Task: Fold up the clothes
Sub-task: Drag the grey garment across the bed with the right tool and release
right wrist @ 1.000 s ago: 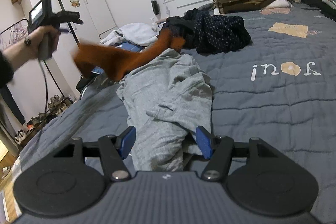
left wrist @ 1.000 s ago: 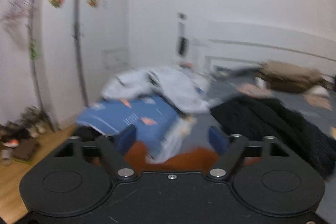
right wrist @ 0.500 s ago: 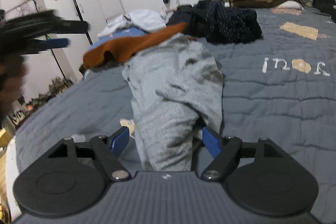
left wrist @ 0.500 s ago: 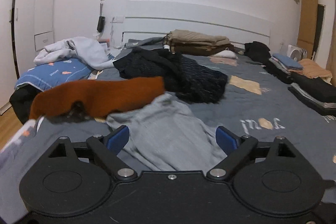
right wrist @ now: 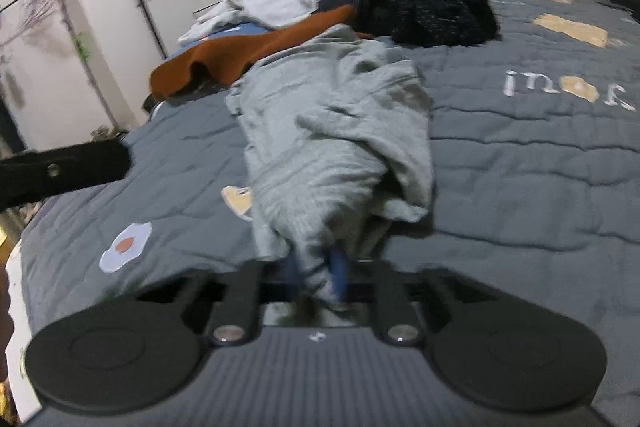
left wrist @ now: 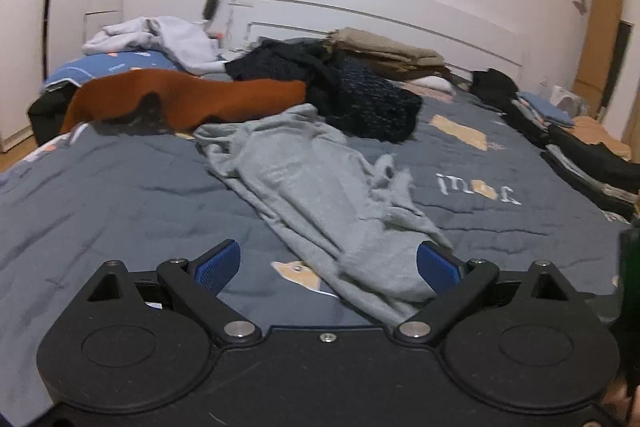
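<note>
Right hand-held gripper (right wrist: 316,277): clamped on near end of grey garment (right wrist: 336,131).
Left hand-held gripper (left wrist: 328,263): wide, empty, just left.
Garment axis: near to far.

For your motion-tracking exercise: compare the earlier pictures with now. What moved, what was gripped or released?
The orange garment left the left gripper and now lies by the pillows. The right gripper shut on the grey garment. The dark pile stayed put.

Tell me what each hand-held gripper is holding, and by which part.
Right hand-held gripper is shut on the grey garment's near end. Left hand-held gripper is open, holding nothing.
</note>
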